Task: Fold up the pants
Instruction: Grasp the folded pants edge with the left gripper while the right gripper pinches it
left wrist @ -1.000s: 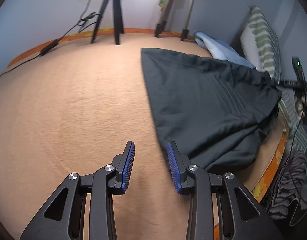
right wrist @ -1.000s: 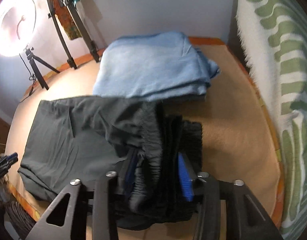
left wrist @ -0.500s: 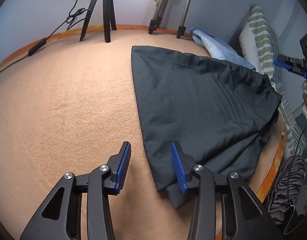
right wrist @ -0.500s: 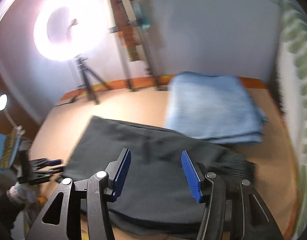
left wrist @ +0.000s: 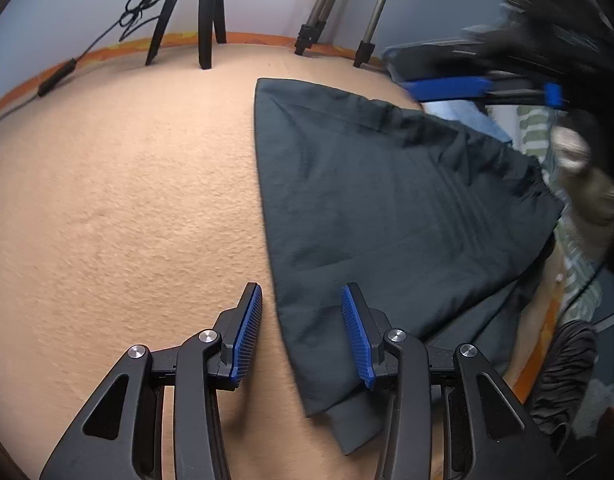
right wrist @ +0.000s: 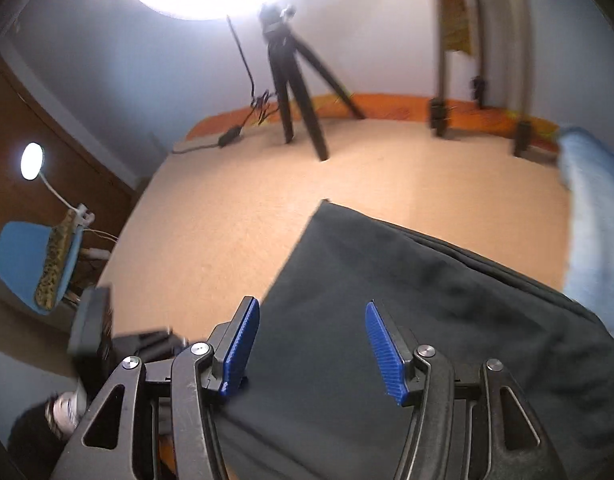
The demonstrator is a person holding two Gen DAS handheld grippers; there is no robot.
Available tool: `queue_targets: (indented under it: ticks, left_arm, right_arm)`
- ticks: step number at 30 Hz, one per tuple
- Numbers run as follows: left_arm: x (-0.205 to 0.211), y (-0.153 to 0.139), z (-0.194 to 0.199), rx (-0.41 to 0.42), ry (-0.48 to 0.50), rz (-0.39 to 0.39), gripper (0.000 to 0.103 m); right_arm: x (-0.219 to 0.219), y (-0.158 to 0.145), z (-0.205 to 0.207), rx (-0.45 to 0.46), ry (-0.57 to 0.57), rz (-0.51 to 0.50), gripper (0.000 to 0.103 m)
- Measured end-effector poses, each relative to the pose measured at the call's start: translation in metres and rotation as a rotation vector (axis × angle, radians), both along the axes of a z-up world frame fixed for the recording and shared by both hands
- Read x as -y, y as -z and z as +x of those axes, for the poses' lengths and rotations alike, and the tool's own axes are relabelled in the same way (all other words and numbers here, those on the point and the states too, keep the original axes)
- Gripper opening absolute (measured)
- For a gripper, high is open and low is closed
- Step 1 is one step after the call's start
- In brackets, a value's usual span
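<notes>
Dark pants [left wrist: 387, 208] lie folded flat on a tan blanket [left wrist: 127, 208], waistband at the far right. My left gripper [left wrist: 303, 332] is open, low over the near hem corner, its jaws either side of the pants' left edge. My right gripper [right wrist: 313, 344] is open and empty, raised above the pants [right wrist: 387, 320]. It also shows blurred at the top right of the left wrist view [left wrist: 479, 88].
A folded light blue garment [right wrist: 595, 216] lies beyond the pants. Tripod legs [left wrist: 203, 12] and a cable stand at the bed's far edge. A green striped pillow [left wrist: 535, 128] lies at the right. A blue chair [right wrist: 35, 264] stands off the bed.
My right gripper let go of the waistband, opened and lifted, swinging left over the pants. My left gripper moved forward to the near hem corner.
</notes>
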State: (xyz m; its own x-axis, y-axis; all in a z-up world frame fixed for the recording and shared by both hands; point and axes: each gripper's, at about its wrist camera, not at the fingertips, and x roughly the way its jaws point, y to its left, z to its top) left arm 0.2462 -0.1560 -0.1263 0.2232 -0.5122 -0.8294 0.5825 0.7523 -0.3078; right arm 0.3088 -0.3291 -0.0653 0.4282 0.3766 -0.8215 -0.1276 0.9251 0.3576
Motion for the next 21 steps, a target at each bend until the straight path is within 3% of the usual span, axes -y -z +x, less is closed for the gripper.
queue_targets:
  ticks: [5, 16, 21]
  left_arm:
    - [0.001, -0.001, -0.003, -0.030, 0.011, -0.038, 0.040]
    - [-0.012, -0.004, -0.011, -0.043, 0.008, -0.087, 0.040]
    - [-0.020, -0.007, -0.006, -0.032, -0.023, -0.087, 0.040]
  right_arm:
    - [-0.043, 0.022, 0.038, -0.072, -0.023, -0.069, 0.058]
    - [-0.091, 0.068, 0.083, -0.200, -0.020, -0.269, 0.058]
    - [-0.109, 0.078, 0.089, -0.223, -0.046, -0.395, 0.049]
